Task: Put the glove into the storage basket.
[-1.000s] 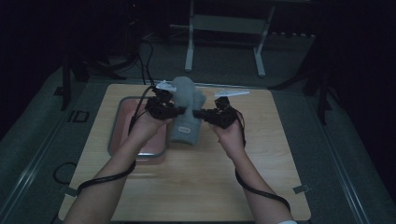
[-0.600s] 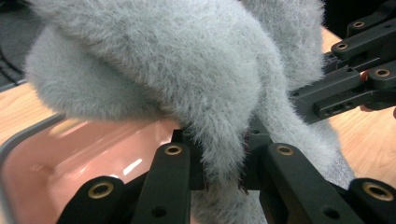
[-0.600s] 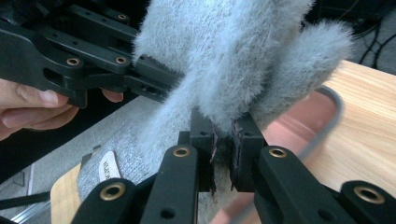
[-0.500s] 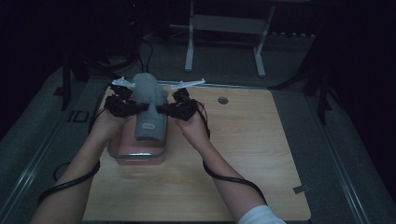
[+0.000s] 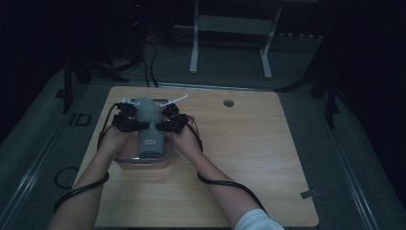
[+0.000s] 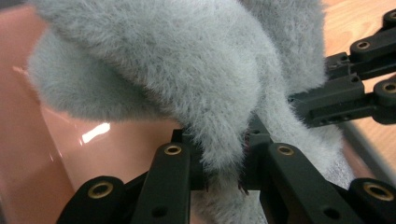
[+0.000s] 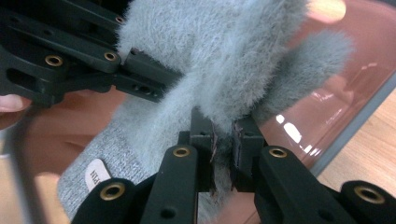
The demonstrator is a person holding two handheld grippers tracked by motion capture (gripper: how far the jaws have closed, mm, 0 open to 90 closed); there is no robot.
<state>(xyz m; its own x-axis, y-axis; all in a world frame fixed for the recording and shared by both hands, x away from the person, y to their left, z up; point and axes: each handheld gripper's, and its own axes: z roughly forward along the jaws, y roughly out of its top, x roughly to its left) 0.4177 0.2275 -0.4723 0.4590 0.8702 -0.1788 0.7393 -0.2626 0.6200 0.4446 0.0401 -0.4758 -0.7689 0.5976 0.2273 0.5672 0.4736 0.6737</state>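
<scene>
Your left gripper and right gripper each pinch the fuzzy grey sock over the pink tray. Keep both clamped; lower it evenly so it lands flat inside.

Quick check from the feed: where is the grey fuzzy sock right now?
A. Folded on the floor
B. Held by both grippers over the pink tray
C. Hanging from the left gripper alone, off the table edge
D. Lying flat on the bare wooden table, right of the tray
B: the left gripper and right gripper each pinch the grey fuzzy sock, which hangs over the pink tray.
</scene>
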